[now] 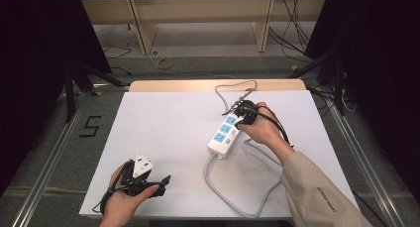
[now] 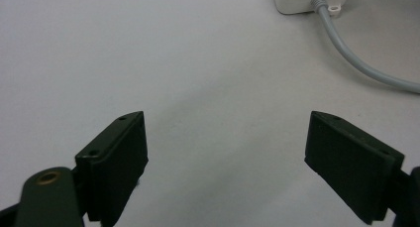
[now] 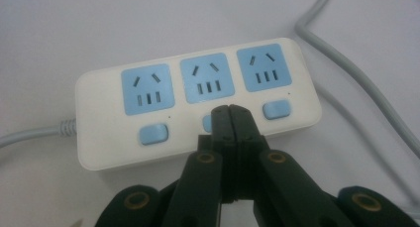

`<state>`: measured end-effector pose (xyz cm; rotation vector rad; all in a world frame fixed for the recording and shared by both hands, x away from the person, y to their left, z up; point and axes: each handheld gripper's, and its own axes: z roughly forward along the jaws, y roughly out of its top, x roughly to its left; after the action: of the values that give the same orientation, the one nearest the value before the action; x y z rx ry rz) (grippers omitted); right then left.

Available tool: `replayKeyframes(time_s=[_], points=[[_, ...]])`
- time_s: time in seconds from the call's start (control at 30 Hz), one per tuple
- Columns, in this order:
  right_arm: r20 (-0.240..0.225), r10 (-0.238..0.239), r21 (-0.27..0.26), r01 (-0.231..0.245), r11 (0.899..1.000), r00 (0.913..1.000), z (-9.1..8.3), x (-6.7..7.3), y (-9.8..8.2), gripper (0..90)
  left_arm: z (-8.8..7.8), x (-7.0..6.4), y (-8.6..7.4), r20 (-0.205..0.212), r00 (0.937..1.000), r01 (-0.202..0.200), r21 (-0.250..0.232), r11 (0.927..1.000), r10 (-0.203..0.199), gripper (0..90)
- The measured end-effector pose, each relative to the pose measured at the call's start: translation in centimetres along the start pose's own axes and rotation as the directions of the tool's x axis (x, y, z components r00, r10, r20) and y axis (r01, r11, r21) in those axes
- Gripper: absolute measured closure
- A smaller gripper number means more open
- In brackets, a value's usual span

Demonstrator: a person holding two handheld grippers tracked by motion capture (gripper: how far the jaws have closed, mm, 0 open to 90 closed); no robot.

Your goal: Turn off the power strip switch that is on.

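— Low in the right gripper view, how do the jaws stand?
— Pressed together, holding nothing; the right gripper has its tips over the middle blue switch of the white power strip — three blue sockets, no readable brand.
— And the left gripper?
— Spread wide over bare white table; strip's grey cable upper right.

Even, soft overhead light brightens the white table; the frame's left and right edges fall into darkness. Shadows are faint. Both gripper views look slightly soft and grainy.
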<state>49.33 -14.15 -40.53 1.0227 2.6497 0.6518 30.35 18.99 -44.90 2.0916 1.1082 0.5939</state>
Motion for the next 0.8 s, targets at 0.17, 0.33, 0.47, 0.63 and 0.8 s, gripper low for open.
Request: replayKeyframes(time_s=[0.17,0.33,0.47,0.63,0.8], points=[[0.0,0.001,0.007,-0.001,1.0,1.0,0.5,0.0,0.1,90.0,0.0,-0.1,0.0,0.001,1.0,-0.003,-0.001,1.0,0.003,16.0],[0.011,0.007,0.024,-0.007,1.0,0.9999,1.0,-0.2,0.3,90.0,0.0,-0.1,0.0,0.002,1.0,-0.003,-0.001,1.0,0.003,16.0],[0.013,0.01,0.029,-0.011,1.0,0.9999,1.1,-0.3,0.4,90.0,0.0,-0.1,0.0,0.001,1.0,-0.002,-0.003,1.0,0.002,16.0],[0.017,0.009,0.03,-0.01,0.999,0.9998,1.3,-0.4,0.7,90.0,0.1,-0.2,0.0,0.002,1.0,0.001,-0.005,1.0,-0.001,16.0],[0.018,0.005,0.042,-0.005,0.999,0.9998,1.5,-0.3,1.0,90.0,0.1,-0.2,0.0,0.003,1.0,0.0,-0.004,1.0,0.0,16.0]])
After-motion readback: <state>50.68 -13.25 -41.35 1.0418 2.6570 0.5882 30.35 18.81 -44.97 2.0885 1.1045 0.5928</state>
